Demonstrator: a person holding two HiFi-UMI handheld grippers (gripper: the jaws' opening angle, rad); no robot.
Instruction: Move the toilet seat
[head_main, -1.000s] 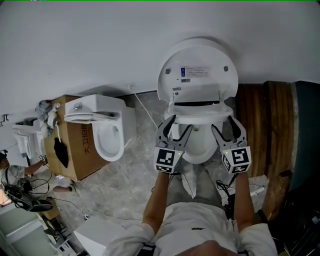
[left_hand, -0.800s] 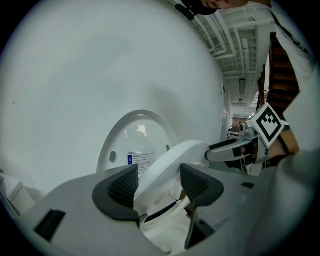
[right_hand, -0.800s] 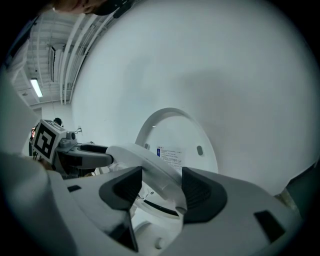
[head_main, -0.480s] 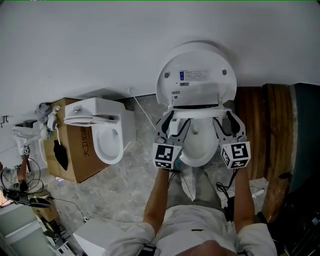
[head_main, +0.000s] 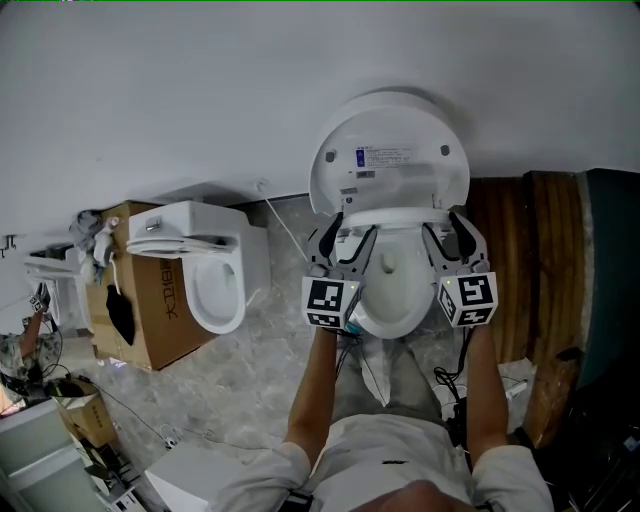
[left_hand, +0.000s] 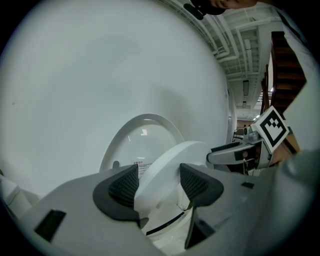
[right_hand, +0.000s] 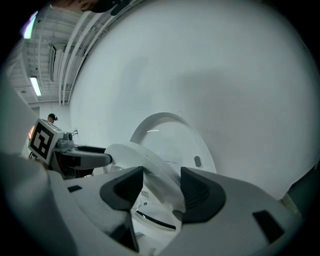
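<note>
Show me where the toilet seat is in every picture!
Head view: the toilet seat is in the middle, just under the raised lid.
Left gripper view: low in the middle, between the left gripper jaws.
Right gripper view: low in the middle, between the right gripper jaws, which are closing on it.
Shared landmark: the raised lid, standing behind the seat in both gripper views.

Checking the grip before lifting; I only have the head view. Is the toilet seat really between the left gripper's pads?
Observer: Yes, the left gripper view shows the toilet seat rim filling the gap between the pads of the left gripper.
Operator: And the right one?
Observer: The right gripper has its jaws closing, with the seat rim between them.
Operator: Is the seat lying flat?
Observer: No, it's tilted up in front of the upright lid.
</note>
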